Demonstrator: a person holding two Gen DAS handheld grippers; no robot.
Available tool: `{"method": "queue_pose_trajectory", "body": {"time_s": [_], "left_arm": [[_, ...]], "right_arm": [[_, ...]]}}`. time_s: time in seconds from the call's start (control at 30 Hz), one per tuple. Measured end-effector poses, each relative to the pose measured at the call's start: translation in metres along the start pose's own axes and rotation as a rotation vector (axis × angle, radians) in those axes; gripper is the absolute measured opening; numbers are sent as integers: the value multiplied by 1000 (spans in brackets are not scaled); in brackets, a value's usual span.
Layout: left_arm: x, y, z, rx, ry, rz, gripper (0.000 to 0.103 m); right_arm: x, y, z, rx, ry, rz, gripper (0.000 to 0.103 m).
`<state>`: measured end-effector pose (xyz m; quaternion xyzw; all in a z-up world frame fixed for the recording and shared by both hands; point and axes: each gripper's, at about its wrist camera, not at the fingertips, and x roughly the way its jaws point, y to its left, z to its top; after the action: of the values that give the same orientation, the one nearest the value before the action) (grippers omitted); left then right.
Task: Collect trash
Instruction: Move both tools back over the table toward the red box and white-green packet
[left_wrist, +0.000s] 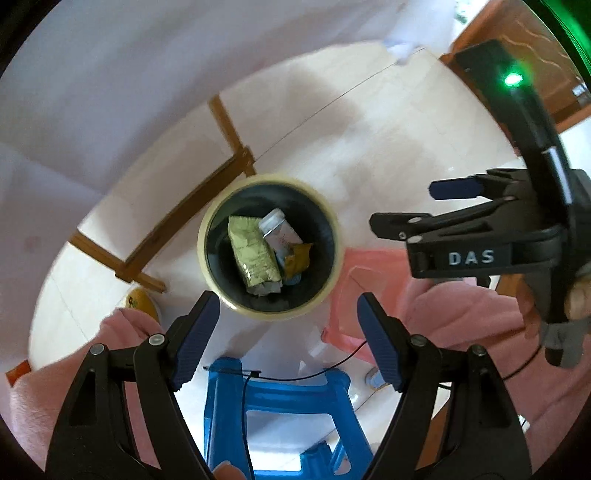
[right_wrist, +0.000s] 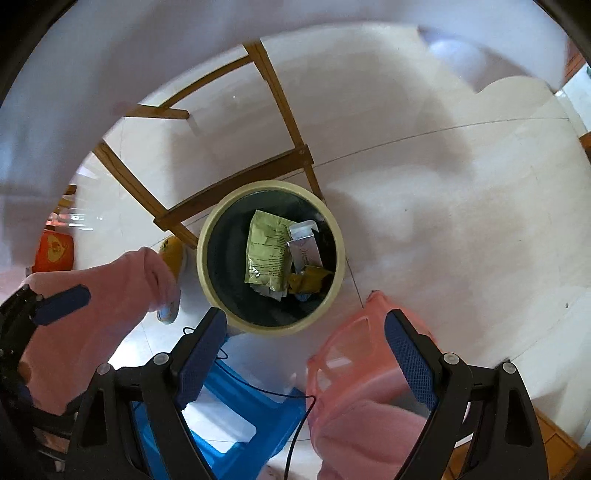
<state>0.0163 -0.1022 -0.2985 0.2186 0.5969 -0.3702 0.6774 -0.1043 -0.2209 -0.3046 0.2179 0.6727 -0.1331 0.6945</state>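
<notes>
Left view: my left gripper (left_wrist: 286, 332) gapes empty over the bin (left_wrist: 271, 245); a green packet (left_wrist: 253, 254), carton and wrapper lie inside.

Right view: my right gripper (right_wrist: 304, 354) is wide, empty too. The drop looks done; next I need more trash from the pale tiled floor (right_wrist: 443, 184).

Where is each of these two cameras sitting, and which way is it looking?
Left wrist: on the left hand-held gripper, looking down at the bin; open fingers, pink sleeve, right hand-held gripper show.
Right wrist: on the right hand-held gripper, looking down; open fingers, pink sleeve show.
Shared: bin, green packet, blue stool.
</notes>
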Motion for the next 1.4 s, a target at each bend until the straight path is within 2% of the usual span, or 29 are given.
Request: {"method": "queue_pose_trajectory", "body": {"time_s": [0.27, 0.37, 0.43, 0.53, 0.7, 0.9, 1.1, 1.27, 1.4], "left_arm": [[-76, -12, -10, 78, -123, -55, 74], [-112, -13, -13, 117, -220, -13, 74], [-139, -11, -14, 133, -288, 42, 74], [-167, 0, -7, 116, -306, 46, 74], [-213, 35, 12, 15, -324, 44, 73], [-274, 87, 49, -40, -363, 53, 73], [-322, 129, 102, -3, -404, 147, 73], [-345, 170, 158, -2, -409, 178, 73], [-344, 205, 209, -12, -414, 223, 73]], "right_arm": [[-79, 31, -24, -86, -88, -34, 89], [-110, 39, -29, -89, -133, -25, 89], [-133, 47, -30, -99, -169, -28, 89], [-171, 61, -27, -118, -227, -22, 89], [-227, 90, -3, -150, -312, 4, 89], [-299, 126, 53, -210, -430, 8, 89], [-362, 162, 131, -281, -527, -32, 89], [-390, 190, 217, -315, -578, -67, 89], [-389, 206, 285, -315, -582, -53, 89]]}}
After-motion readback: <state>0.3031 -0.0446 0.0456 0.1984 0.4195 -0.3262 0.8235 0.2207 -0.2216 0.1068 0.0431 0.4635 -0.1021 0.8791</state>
